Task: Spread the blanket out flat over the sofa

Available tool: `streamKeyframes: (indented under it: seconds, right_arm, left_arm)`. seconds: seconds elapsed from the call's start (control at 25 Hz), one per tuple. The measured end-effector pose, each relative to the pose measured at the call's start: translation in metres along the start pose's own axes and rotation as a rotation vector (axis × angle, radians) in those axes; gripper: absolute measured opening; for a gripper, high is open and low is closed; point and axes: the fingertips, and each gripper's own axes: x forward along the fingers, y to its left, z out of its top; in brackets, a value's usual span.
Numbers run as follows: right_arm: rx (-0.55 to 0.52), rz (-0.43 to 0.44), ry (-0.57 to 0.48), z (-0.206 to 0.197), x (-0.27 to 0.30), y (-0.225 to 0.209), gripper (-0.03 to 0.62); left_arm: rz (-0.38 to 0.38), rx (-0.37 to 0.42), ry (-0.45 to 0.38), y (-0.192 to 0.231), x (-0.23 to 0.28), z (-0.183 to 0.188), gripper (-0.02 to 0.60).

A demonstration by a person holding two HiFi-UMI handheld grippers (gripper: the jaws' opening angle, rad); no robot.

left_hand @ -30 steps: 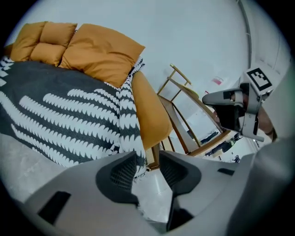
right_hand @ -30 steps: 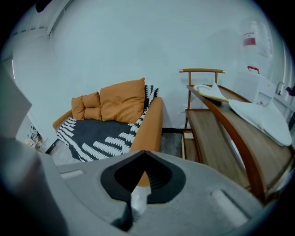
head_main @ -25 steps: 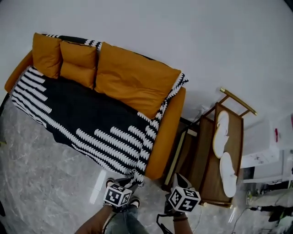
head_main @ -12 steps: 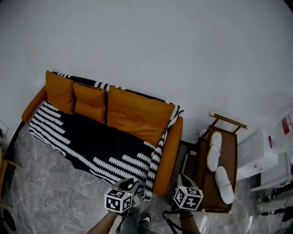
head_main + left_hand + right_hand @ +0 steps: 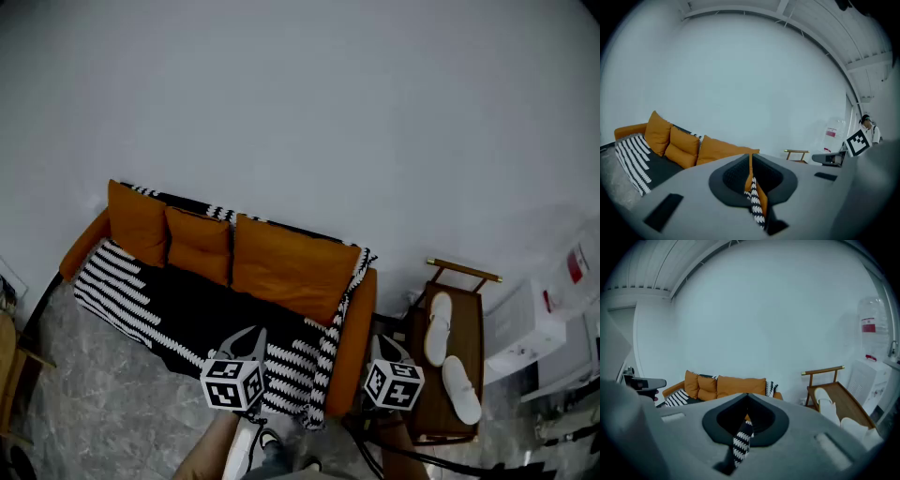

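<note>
Left gripper (image 5: pixel 246 336) and right gripper (image 5: pixel 386 345) both closed, nothing pinched; blanket (image 5: pixel 187 319) lies on sofa (image 5: pixel 354 328).
Head view: grippers at 6 o'clock. Blanket covers the seat and backrest at 8 o'clock, one corner hanging by the sofa arm, orange cushions (image 5: pixel 291 267) on top. Left gripper view: jaws have just been closing, tips together, striped fabric only seen through the slit, sofa at 9 o'clock. Right gripper view: tips together, sofa at 12 o'clock beyond them.
</note>
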Motion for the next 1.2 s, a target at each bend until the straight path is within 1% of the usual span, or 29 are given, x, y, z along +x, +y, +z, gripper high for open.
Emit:
streamKeyframes:
  seconds: [0.12,0.28,0.36,0.44,0.56,0.76,0.92,1.2]
  right_arm:
    - [-0.009,-0.011,-0.04,0.025,0.005,0.007,0.005]
    - [0.018,-0.031,-0.091,0.051,0.01,0.015,0.005]
    - [0.019,-0.04,-0.106,0.059,0.015,0.019,0.005]
    - [-0.001,-0.055,-0.106,0.063,0.017,0.02,0.005]
    - [-0.046,-0.073,-0.098,0.064,0.019,0.017,0.005]
    - [-0.078,-0.053,-0.078,0.068,0.026,0.016,0.005]
    - [-0.092,-0.034,-0.082,0.075,0.029,0.015,0.005]
    - [-0.15,-0.029,-0.07,0.074,0.027,0.007,0.005]
  left_arm:
    - [0.008,0.016,-0.041,0.011,0.002,0.026,0.015]
    - [0.026,0.054,-0.083,0.026,0.0,0.057,0.015]
    - [0.052,0.076,-0.102,0.037,0.0,0.069,0.014]
    - [0.068,0.078,-0.111,0.046,0.001,0.077,0.011]
    - [0.064,0.067,-0.115,0.05,0.002,0.082,0.003]
    - [0.077,0.068,-0.12,0.049,0.005,0.085,0.003]
    - [0.089,0.064,-0.121,0.046,0.011,0.085,0.003]
    - [0.109,0.062,-0.113,0.037,0.012,0.077,0.003]
